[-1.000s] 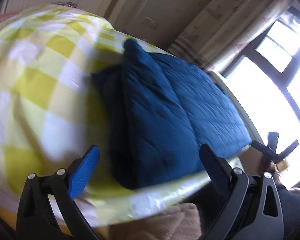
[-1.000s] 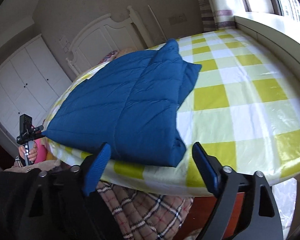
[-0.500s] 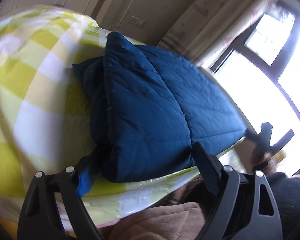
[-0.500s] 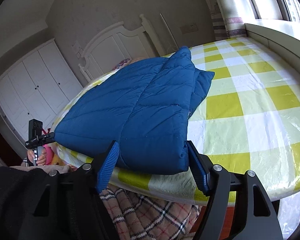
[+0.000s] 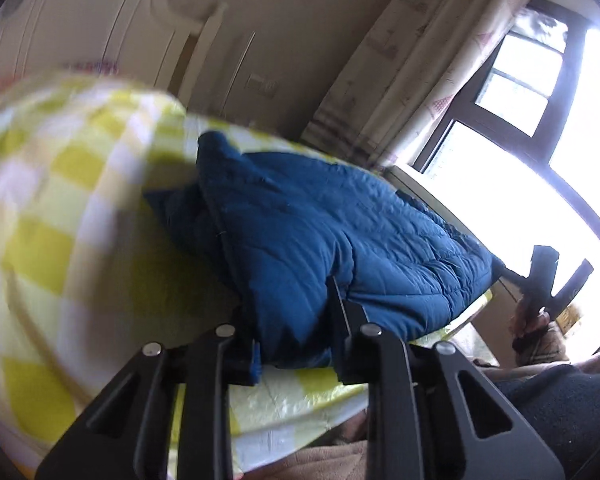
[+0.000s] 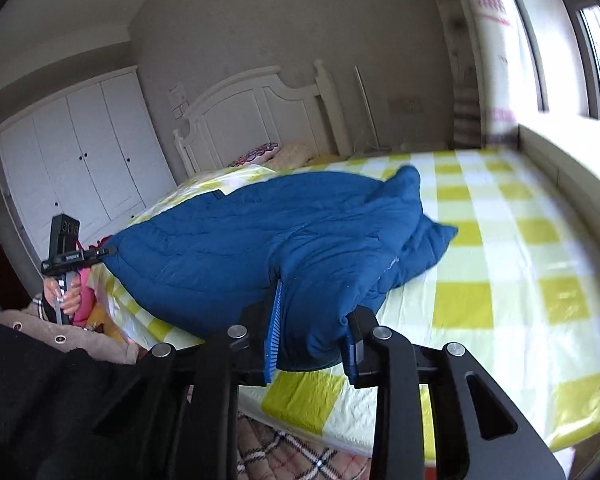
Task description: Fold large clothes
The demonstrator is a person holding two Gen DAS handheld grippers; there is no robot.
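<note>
A blue quilted jacket (image 5: 332,232) lies folded on the bed with the yellow and white checked cover (image 5: 52,208). My left gripper (image 5: 296,344) is shut on the jacket's near corner at the bed's front edge. In the right wrist view my right gripper (image 6: 312,344) is shut on the other near corner of the jacket (image 6: 284,232) and lifts it a little off the cover (image 6: 500,248). Each gripper shows in the other's view: the right one (image 5: 540,276) at the right, the left one (image 6: 66,248) at the left.
A white headboard (image 6: 260,108) stands at the far end of the bed, with pillows (image 6: 276,152) below it. A white wardrobe (image 6: 72,152) is at the left. A window (image 5: 540,120) with curtains (image 5: 412,64) and a sill (image 6: 572,168) runs along the bed's far side.
Both grippers moved in to the jacket's near edge and closed on its two corners. The gripped edge has risen and bunched.
</note>
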